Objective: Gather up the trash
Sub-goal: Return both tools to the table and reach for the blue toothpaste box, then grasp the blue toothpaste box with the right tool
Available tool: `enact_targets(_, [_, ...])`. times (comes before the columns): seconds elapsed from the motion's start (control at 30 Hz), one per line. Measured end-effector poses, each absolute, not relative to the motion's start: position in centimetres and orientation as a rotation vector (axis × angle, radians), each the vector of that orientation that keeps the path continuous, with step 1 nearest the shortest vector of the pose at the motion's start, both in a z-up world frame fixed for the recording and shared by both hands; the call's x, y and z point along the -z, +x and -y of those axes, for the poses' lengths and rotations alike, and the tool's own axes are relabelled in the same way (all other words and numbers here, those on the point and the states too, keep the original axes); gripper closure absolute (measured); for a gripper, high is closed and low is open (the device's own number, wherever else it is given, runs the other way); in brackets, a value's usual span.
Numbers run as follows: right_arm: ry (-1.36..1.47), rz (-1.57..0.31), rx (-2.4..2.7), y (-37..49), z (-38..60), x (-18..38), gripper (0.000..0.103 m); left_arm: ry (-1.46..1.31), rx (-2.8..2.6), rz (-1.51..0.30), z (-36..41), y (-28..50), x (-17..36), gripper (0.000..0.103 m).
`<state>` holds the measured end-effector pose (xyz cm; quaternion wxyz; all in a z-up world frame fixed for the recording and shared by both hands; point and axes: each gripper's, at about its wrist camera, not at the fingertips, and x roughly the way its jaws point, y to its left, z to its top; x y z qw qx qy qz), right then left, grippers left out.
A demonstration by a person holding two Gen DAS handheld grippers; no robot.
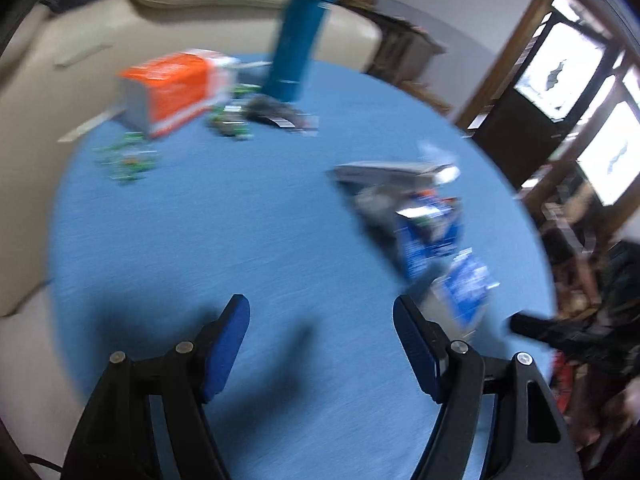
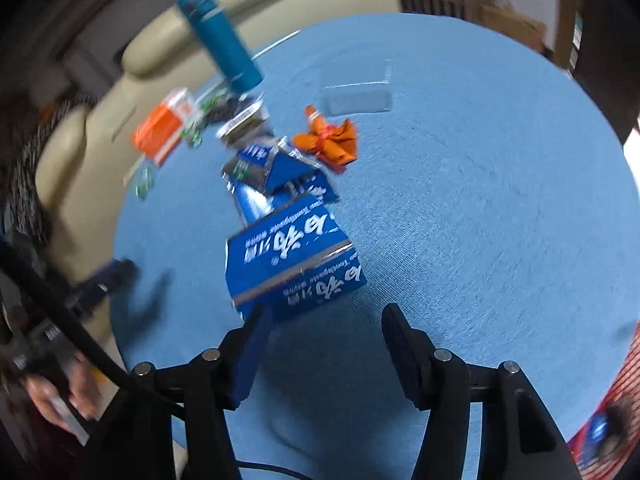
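Landmark: blue toothpaste box (image 2: 292, 268), lying on the round blue table (image 2: 480, 208), toward the table's left half in the right wrist view.
Right gripper (image 2: 324, 316): tilted steeply down just short of the box's near end; jaws apart, nothing between them, the left finger's tip overlapping the box's near corner; whether it touches cannot be told.
Left gripper (image 1: 322, 308): angled down over bare cloth, left of the box; jaws wide apart and empty.
Other trash: torn blue-and-silver packaging (image 2: 276, 168) just beyond the box; orange wrapper (image 2: 332, 144) beyond and to its right; green scraps (image 1: 128, 160) and an orange carton (image 1: 172, 88) far beyond, to the left.
Bottle: teal flask (image 1: 304, 32) stands at the far table edge, beyond the packaging.
Open room: right of the box the cloth is bare to the rim.
Edges: a cream sofa (image 1: 80, 72) wraps the far-left rim.
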<state>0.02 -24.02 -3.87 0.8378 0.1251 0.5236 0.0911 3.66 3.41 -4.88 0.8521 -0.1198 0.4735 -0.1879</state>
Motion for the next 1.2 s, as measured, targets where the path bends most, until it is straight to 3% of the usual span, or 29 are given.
enact_targets(0.33, [0.460, -1.119, -0.145, -0.4, 26.4, 6.3, 0.041, -0.394, 0.672, -1.073, 2.1, 7.2, 7.4, 0.028])
enact_targets(0.67, [0.632, -1.082, -0.070, 0.0, 29.8, 6.1, 0.037, -0.270, 0.922, -1.127, 8.7, 0.8, 8.6, 0.028])
enact_targets(1.0, [0.655, -1.076, -0.111, 1.5, 28.7, 4.2, 0.035, -0.311, 0.717, -0.983, 3.6, 2.4, 5.3, 0.028])
enact_targets(1.2, [0.698, -1.058, -0.079, 0.7, 29.8, 4.5, 0.035, -0.352, 0.755, -1.015, 4.2, 6.1, 7.1, 0.030])
